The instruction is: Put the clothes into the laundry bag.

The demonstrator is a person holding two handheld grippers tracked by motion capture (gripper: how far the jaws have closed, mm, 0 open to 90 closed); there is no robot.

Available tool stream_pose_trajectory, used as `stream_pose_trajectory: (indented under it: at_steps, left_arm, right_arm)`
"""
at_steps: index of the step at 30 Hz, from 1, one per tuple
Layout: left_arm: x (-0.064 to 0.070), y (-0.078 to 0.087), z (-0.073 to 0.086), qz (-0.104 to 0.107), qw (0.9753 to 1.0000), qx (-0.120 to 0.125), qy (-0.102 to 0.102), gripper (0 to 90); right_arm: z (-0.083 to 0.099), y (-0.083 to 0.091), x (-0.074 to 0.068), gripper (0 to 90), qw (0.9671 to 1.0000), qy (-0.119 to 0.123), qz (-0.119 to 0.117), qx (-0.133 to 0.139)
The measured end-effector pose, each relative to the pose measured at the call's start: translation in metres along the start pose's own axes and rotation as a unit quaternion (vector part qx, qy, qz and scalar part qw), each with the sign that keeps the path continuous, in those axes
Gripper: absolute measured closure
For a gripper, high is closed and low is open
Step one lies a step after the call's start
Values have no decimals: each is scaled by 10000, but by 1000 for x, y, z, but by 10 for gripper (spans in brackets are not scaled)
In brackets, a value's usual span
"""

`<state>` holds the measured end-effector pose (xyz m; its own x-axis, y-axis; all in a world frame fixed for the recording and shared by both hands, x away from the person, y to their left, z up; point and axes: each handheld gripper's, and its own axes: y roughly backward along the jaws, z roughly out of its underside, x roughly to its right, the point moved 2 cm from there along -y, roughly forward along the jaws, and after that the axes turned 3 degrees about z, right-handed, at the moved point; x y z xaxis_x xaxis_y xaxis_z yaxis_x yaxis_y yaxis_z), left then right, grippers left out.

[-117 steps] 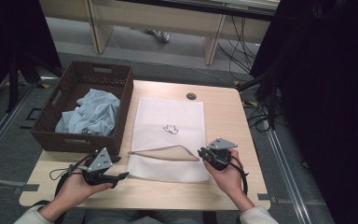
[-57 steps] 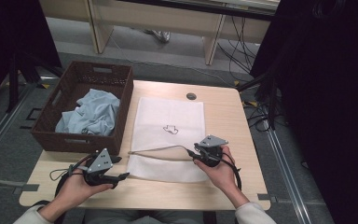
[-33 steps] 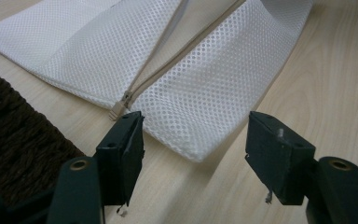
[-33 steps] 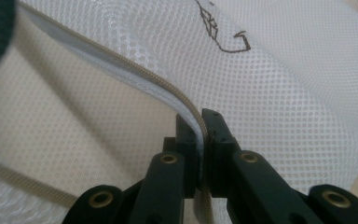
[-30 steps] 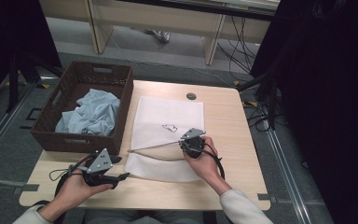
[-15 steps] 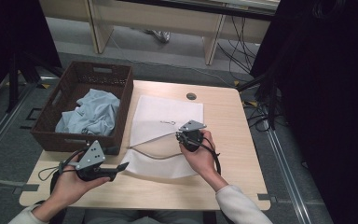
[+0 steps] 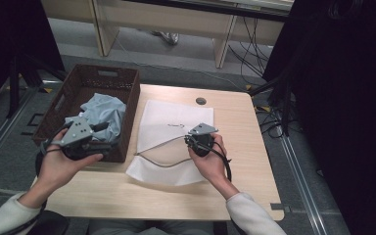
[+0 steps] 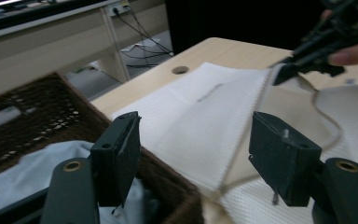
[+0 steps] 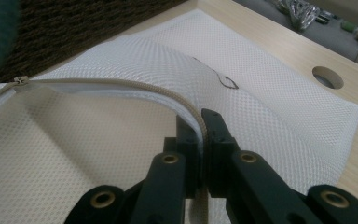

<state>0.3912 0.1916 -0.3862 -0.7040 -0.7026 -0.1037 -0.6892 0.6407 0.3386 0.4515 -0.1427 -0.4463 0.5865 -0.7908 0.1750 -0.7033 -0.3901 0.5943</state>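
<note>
Since half a second earlier, left claw [image 7: 108,145] had risen over the basket [image 7: 127,105], jaws spread; right claw [image 9: 199,133] pinched the mesh bag's [image 7: 164,120] zipper edge [image 9: 121,88], lifting it off the bench [image 7: 245,161]

From the left gripper view, the brown basket [image 8: 37,121] runs off the frame at nine o'clock, and the blue cloth [image 8: 23,172] inside it is cut at six. The small mark [image 7: 176,126] on the mesh bag [image 7: 176,115] is too tiny to read from above.
</note>
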Motion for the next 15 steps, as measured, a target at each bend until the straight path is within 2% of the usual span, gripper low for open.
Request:
stream_pose_trajectory:
  at_steps: [3, 6, 10, 11, 12, 13, 14, 15]
  left_arm:
    - [-17, -4, -7, -135, 9998, -135, -26, 327]
    - [-33, -10, -10, -212, 9993, -296, -1, 323]
    - [-54, -21, -8, -372, 9976, -564, 153, 316]
    - [-54, -21, -8, -372, 9976, -564, 153, 316]
    - [-63, -27, -6, -404, 9966, -695, 187, 316]
    - [-67, -30, -5, -412, 9960, -775, 191, 315]
    - [-71, -32, -4, -412, 9949, -900, 208, 314]
    - [-74, -36, -4, -419, 9942, -962, 231, 314]
  right_arm:
    - [0, 2, 0, 871, 9999, -102, 6, -51]
    - [-1, 3, 0, 871, 9999, -75, -5, -103]
    - [-1, 0, 1, 871, 10000, 27, 0, 10]
    - [-1, 1, 1, 871, 10000, -28, 6, -8]
    - [-1, 2, 1, 871, 10000, -45, -17, -61]
    - [-1, 2, 2, 871, 10000, 56, -44, -30]
    - [-1, 3, 1, 871, 10000, -50, 9, -80]
    - [-2, 3, 2, 871, 10000, 20, 31, -30]
